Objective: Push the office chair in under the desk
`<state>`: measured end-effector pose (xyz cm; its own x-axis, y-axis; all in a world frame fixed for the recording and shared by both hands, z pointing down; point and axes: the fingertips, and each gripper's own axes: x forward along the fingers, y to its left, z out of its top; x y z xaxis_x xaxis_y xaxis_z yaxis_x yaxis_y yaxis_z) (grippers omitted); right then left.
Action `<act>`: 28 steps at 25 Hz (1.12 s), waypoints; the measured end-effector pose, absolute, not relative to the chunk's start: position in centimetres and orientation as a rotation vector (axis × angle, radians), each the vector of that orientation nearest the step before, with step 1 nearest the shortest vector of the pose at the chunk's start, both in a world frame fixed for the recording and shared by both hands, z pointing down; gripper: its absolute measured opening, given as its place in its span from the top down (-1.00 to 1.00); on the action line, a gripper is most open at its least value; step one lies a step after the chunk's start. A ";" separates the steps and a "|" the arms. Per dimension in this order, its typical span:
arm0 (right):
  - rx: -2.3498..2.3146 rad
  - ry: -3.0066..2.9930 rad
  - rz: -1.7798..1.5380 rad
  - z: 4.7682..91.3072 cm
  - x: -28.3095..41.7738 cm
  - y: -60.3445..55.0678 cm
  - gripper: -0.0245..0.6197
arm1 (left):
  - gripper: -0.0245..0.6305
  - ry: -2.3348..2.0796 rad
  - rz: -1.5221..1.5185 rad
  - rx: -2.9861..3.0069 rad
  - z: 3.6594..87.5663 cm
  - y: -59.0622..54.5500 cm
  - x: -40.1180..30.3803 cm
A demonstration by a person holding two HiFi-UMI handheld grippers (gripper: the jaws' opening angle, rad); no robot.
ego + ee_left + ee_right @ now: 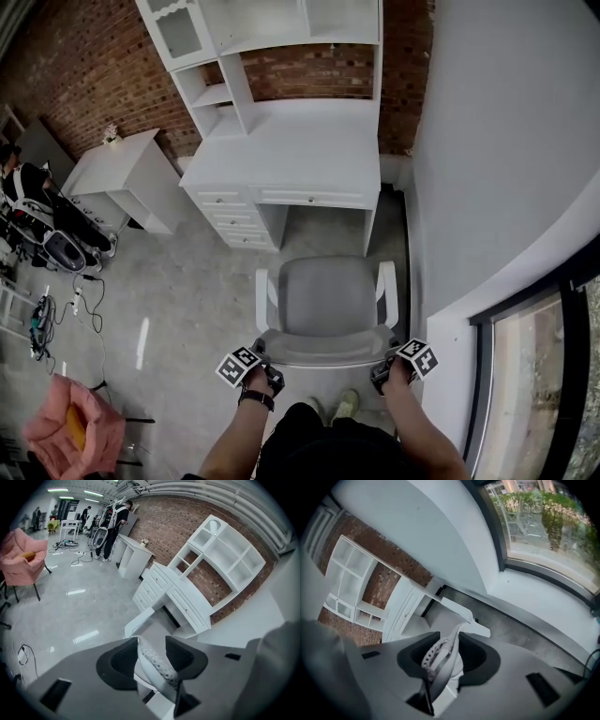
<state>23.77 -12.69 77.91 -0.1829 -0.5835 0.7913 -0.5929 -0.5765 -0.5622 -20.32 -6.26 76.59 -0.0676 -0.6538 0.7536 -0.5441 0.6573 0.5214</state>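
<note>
The office chair, grey seat with white arms, stands on the floor in front of the white desk, facing its knee opening. I stand behind it. My left gripper is at the left top corner of the backrest, and my right gripper is at the right top corner. In the left gripper view the backrest rim runs between the jaws of the left gripper with a gap beside it. In the right gripper view the rim lies loosely between the jaws of the right gripper.
A white wall and a window run close along the chair's right. A white side cabinet stands left of the desk. Cables and a pink chair are on the floor at left. My feet are behind the chair.
</note>
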 end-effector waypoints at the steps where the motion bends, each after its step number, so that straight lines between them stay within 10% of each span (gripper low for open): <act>1: 1.993 -1.444 1.930 78.0 23.4 -13.2 0.57 | 0.39 -1.734 -0.122 0.967 76.6 -6.7 -20.7; 28: 2.026 -1.404 1.951 78.6 13.6 -27.2 0.56 | 0.40 -1.703 -0.083 1.024 77.0 -24.2 -30.8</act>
<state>13.58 -27.18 78.56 -0.1691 -0.5771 0.7989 -0.5746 -0.6009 -0.5557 -30.77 -24.15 76.97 -0.0337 -0.6581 0.7522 -0.5815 0.6250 0.5208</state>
